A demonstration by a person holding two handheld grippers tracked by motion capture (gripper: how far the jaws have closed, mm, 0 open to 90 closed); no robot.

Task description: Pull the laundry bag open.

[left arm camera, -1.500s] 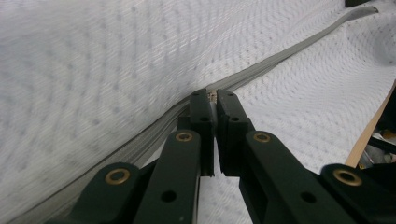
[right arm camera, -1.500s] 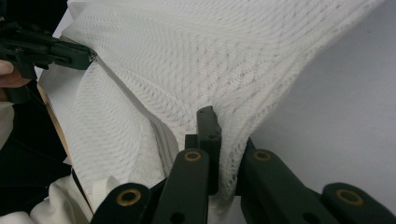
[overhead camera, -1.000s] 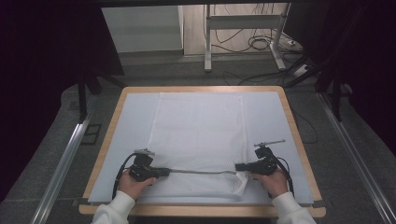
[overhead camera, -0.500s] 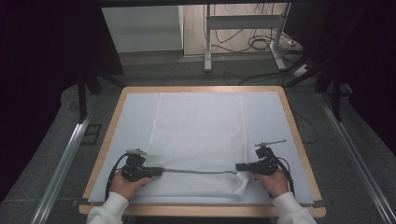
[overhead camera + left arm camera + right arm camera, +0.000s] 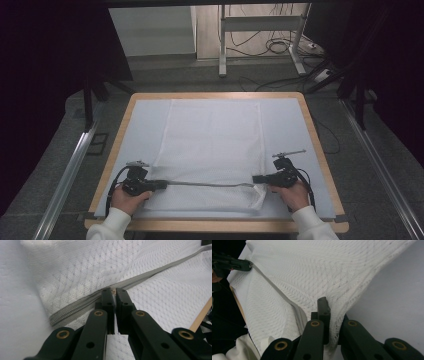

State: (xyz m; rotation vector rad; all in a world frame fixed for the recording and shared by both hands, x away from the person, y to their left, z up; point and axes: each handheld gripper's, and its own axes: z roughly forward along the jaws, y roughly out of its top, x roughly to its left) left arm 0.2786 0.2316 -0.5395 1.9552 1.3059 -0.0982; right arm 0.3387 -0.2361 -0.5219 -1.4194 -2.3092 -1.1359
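The left gripper [image 5: 115,293] has its jaws drawn nearly together on the zip [image 5: 82,306] of a white mesh bag [image 5: 100,267]; a small metal piece, seemingly the zip pull, sits pinched between the tips. The right gripper [image 5: 329,315] is clamped on the bag's mesh at its right edge, just beside the end of the zip, the fabric bunched and lifted between the jaws.

The bag [image 5: 212,145] lies flat in the middle of the table [image 5: 122,120], on a pale blue-white mat [image 5: 145,125] framed by a wooden rim. It is a long rectangle of white, diamond-patterned mesh running away from the person. The grey zip [image 5: 210,184] crosses it from side to side near the front end — pulled into a taut line between the two grippers. From the right gripper view the zip [image 5: 274,290] runs off to the left gripper [image 5: 235,264] at the far side.

Both hands sit low at the table's front edge, white sleeves showing. The left hand [image 5: 127,197] holds its gripper [image 5: 159,185] pointing right, at the bag's left edge; the right hand [image 5: 292,192] holds its gripper [image 5: 257,179] pointing left — the two face each other across the bag's width.
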